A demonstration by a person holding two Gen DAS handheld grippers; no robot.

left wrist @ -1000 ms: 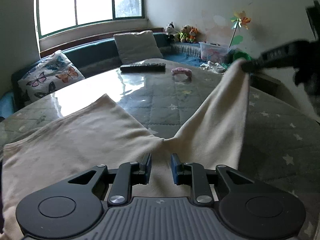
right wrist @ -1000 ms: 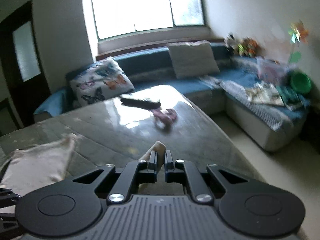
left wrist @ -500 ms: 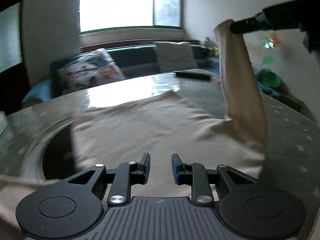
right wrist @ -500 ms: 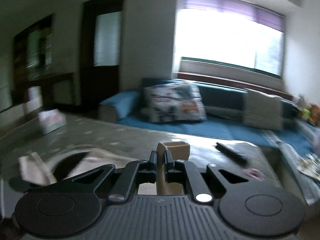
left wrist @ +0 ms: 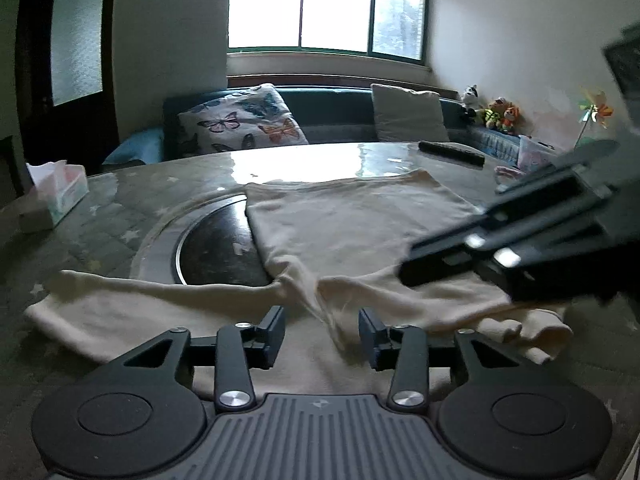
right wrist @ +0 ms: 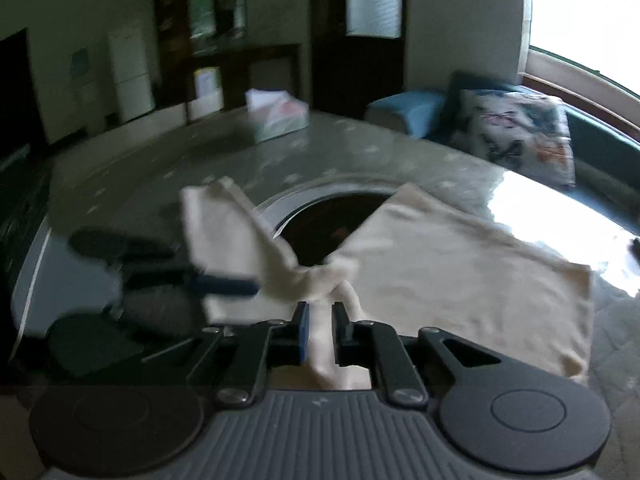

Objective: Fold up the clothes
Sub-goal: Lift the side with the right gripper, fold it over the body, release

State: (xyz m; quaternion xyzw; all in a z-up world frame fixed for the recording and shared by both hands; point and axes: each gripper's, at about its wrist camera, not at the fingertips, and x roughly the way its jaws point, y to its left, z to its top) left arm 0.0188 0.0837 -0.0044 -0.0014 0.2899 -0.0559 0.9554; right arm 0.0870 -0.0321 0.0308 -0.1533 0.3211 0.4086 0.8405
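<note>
Lowered right hand-held gripper (right wrist: 319,330) clamps garment (right wrist: 460,264) beside tissue box (right wrist: 278,116).

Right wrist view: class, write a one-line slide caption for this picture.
Right hand-held gripper shut on a bunched fold of the cream garment, lifted above the table.

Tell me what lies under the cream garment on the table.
The cream garment partly covers a dark round inset in the table. How far the inset runs beneath is hidden.
</note>
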